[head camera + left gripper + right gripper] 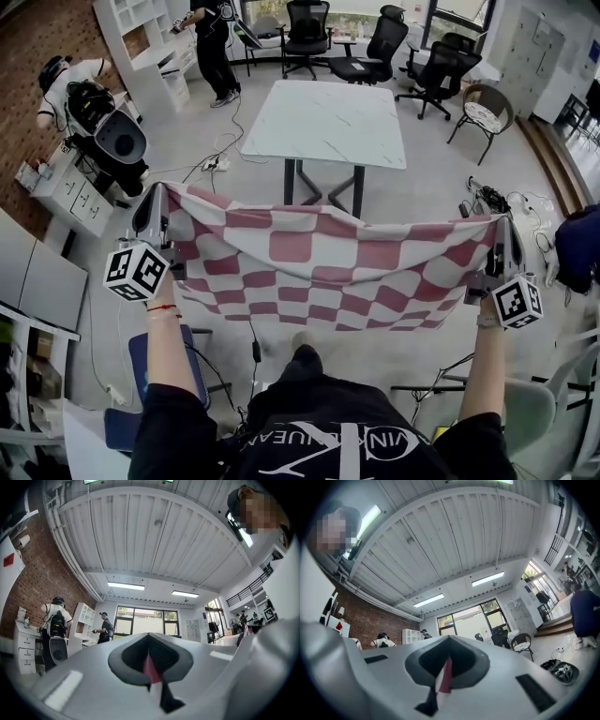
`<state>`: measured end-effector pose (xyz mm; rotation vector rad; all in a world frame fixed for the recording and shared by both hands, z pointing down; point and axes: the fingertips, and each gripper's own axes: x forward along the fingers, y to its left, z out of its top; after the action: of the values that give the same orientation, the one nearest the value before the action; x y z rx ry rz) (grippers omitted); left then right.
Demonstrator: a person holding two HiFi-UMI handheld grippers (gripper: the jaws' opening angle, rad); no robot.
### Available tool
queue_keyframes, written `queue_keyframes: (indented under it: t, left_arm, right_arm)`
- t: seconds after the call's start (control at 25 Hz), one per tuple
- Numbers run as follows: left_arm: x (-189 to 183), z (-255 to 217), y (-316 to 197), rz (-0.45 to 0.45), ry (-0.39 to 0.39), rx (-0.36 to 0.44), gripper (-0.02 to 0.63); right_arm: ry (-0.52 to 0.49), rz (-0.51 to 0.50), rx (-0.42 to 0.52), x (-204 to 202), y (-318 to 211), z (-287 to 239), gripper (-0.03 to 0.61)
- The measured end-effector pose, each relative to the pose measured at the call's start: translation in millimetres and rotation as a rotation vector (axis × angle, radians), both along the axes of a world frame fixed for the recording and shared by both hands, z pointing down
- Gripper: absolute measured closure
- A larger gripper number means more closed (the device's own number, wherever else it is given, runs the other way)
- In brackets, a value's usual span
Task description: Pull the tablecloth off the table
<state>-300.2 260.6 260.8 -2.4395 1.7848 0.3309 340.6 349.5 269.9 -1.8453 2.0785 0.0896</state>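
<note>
A red-and-white checked tablecloth point(328, 267) hangs stretched in the air between my two grippers, in front of the bare white marble-top table point(328, 120). My left gripper point(161, 199) is shut on the cloth's left top corner, and a sliver of red cloth point(150, 667) shows pinched between its closed jaws. At the right, my right gripper point(502, 225) is shut on the other top corner, with a red-and-white strip of cloth point(444, 678) caught between its jaws. Both grippers point up and away, level with each other.
Black office chairs point(386, 45) stand behind the table. A white shelf unit point(150, 47) and a standing person point(214, 47) are at the far left; another person point(70, 89) bends over a cabinet. Cables point(211, 164) and a round chair point(483, 117) are on the floor.
</note>
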Motion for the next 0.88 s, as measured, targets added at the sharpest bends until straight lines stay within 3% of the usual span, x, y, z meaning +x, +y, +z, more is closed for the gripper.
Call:
queue_keyframes:
  t: [0.24,0.56,0.72,0.88]
  left_arm:
    - [-2,19,8,-0.02,-0.032,-0.042,0.604]
    - [9,60,11,-0.014,-0.046,-0.121,0.604]
    - [11,67,15,-0.001,-0.029,-0.133,0.604]
    - [19,70,21,-0.002,-0.073,-0.134,0.604]
  right_arm:
    - [-0.044,0.024,-0.058,15,7,24,0.571]
    - [-0.027,0.049,-0.137,26,13,56,0.571]
    - [-0.023,0.058,-0.153,27,19,63,0.57]
    - [-0.008,0.058,-0.158,34,22,66,0.571]
